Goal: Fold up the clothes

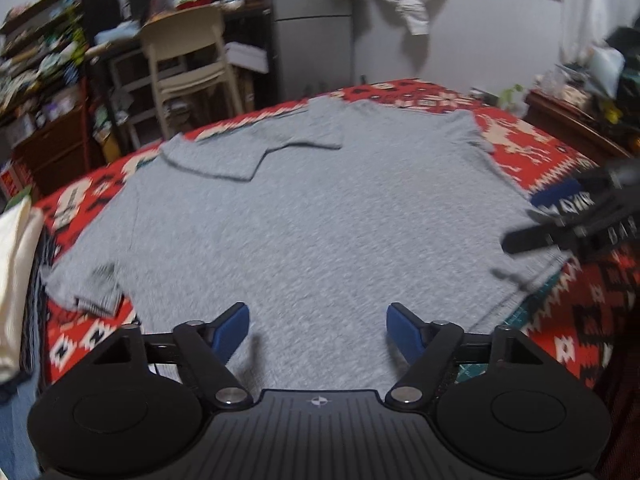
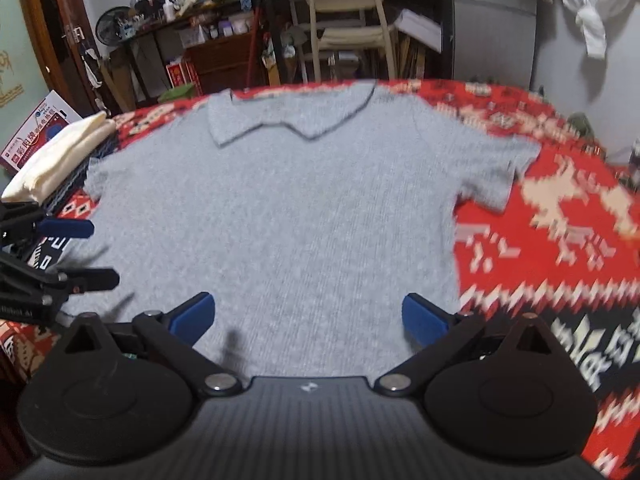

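Observation:
A grey short-sleeved polo shirt (image 1: 304, 216) lies spread flat on the red patterned cloth, collar at the far side, hem toward me. Its collar (image 2: 280, 120) is folded out. My left gripper (image 1: 318, 322) hovers open above the shirt's lower left part, nothing between its blue pads. My right gripper (image 2: 308, 316) hovers open above the lower right part, also holding nothing. In the left wrist view the right gripper (image 1: 528, 226) shows at the right edge over the hem corner, jaws apart. In the right wrist view the left gripper (image 2: 90, 252) shows at the left edge, jaws apart.
The red patterned cloth (image 2: 560, 208) covers the table. A folded cream garment (image 2: 56, 160) lies on the table's left end. A cream chair (image 1: 188, 60) and cluttered shelves (image 1: 44, 48) stand beyond the far edge. A wooden cabinet (image 1: 576, 120) stands at the right.

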A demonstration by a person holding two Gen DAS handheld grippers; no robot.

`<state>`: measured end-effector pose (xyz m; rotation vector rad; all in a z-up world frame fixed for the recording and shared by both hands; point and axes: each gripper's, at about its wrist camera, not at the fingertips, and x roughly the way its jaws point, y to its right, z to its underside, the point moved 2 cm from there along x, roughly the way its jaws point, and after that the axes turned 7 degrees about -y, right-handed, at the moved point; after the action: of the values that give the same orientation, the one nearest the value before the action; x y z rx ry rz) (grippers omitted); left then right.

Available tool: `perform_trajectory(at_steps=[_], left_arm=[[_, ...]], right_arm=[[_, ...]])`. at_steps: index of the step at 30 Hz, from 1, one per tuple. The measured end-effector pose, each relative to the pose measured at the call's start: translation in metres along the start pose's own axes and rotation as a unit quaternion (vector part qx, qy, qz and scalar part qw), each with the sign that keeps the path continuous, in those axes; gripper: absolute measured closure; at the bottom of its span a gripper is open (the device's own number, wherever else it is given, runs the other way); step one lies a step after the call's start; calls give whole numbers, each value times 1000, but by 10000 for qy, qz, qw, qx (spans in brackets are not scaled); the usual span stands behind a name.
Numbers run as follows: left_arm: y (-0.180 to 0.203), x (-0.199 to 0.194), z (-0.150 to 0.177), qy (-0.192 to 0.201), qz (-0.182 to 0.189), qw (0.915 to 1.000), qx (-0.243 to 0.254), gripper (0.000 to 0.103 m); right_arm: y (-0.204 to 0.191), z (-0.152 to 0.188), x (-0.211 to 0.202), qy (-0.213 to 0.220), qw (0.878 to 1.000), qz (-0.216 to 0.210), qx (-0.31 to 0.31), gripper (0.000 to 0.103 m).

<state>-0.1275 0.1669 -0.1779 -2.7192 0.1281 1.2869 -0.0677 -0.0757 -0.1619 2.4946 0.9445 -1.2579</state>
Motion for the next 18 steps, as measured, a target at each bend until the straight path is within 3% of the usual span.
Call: perform_trajectory(at_steps=[3, 6, 7, 8, 10, 14, 18], left_arm=[[11, -6, -1, 52, 121, 9987, 493, 43], [23, -11, 1, 72, 374, 9952, 896, 61], [28, -11, 2, 38, 496, 9935, 1021, 67], [33, -10, 3, 0, 603, 9914, 1159, 70], [43, -8, 6, -65, 724, 9868, 1447, 76], [59, -2, 12, -180, 866, 9789, 1842, 82], [64, 2, 13, -193, 795, 9761, 2013, 82]], right_arm=[[-10, -4, -14, 9, 9975, -32, -703, 12], [-23, -3, -21, -178, 9891, -211, -1447, 35], [-29, -2, -20, -259, 9855, -239, -1662, 46], [-35, 0, -20, -340, 9813, -263, -1876, 59], [-47, 4, -17, -486, 9726, -305, -2252, 72], [-67, 11, -10, -683, 9568, -359, -2805, 86], [-80, 13, -6, -733, 9468, -422, -3105, 86]])
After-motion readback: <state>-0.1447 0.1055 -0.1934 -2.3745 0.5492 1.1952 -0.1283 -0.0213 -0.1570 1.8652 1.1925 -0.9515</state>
